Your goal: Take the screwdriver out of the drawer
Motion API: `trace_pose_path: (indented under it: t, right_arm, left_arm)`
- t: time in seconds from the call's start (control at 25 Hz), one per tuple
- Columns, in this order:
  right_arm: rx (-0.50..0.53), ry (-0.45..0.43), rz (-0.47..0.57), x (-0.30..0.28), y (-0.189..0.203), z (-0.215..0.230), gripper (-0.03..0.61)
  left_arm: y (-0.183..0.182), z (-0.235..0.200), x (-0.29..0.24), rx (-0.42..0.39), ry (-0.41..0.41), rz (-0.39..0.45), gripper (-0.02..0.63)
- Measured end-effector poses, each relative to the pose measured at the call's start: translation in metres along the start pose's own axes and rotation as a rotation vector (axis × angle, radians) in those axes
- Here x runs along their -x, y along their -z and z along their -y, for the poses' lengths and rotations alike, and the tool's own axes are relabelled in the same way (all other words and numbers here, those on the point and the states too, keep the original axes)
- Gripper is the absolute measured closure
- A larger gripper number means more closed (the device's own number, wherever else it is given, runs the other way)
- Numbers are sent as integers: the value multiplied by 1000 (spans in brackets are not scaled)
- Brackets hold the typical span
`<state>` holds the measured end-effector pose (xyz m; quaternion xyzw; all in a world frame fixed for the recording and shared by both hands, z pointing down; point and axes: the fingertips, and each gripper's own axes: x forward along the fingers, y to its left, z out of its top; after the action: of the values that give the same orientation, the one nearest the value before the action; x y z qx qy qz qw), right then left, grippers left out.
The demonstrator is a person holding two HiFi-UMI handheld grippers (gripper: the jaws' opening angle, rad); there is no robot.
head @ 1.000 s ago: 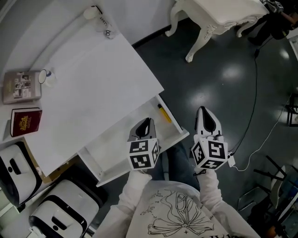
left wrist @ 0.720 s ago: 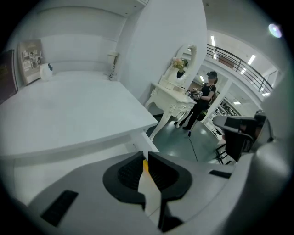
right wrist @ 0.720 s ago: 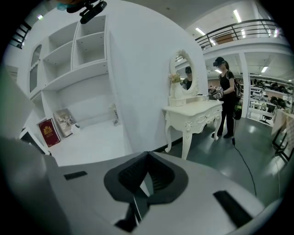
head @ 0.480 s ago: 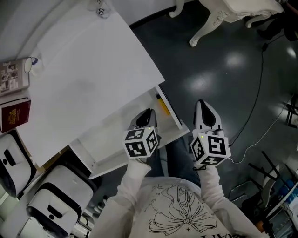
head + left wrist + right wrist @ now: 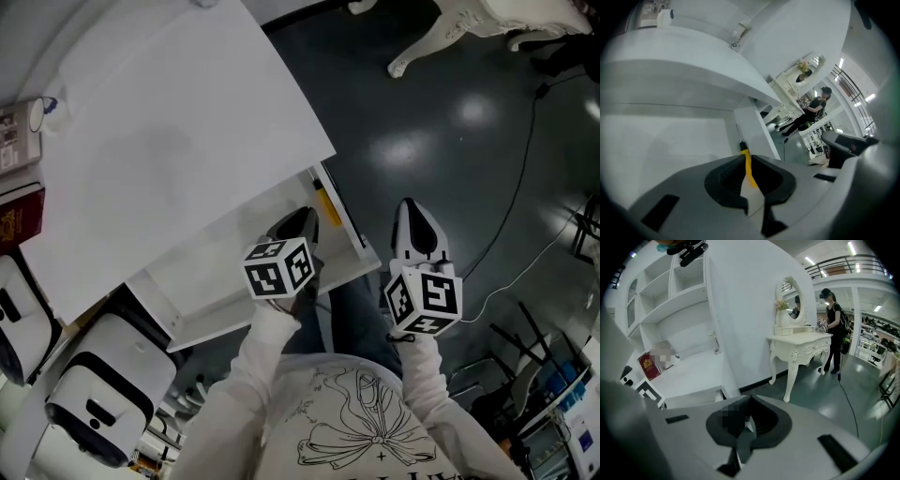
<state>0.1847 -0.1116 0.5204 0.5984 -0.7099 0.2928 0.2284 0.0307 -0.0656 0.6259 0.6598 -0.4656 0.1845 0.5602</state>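
Observation:
A screwdriver [image 5: 324,203] with a yellow handle lies along the right wall of the open white drawer [image 5: 225,281] under the desk top [image 5: 169,141]. My left gripper [image 5: 296,225] hangs over the drawer just left of and short of the screwdriver. Its jaws are shut with nothing in them. In the left gripper view the yellow handle [image 5: 749,173] shows through the slit behind the left gripper [image 5: 745,156]. My right gripper [image 5: 416,217] is over the dark floor to the right of the drawer, shut and holding nothing. The right gripper [image 5: 750,399] faces the desk and the room.
A red book [image 5: 13,218] lies at the desk's left edge. White and black devices [image 5: 94,403] stand at lower left. A white carved table [image 5: 801,343] stands beyond, with a person [image 5: 833,333] beside it. A cable [image 5: 511,216] runs over the floor at right.
Both grippers have sunk. The left one has rolled and come lower over the drawer, nearer the screwdriver. The head view has shifted, so the desk sits higher in the picture.

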Motion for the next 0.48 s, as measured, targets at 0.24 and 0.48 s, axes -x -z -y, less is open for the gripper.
trace_pose_path:
  t: [0.24, 0.48]
  right_arm:
    - [10, -2, -30, -9, 10, 0, 575]
    - [14, 1, -52, -14, 20, -1, 575]
  left_arm:
    - [12, -3, -21, 47, 50, -39, 541]
    - [22, -3, -34, 98, 116, -73, 531]
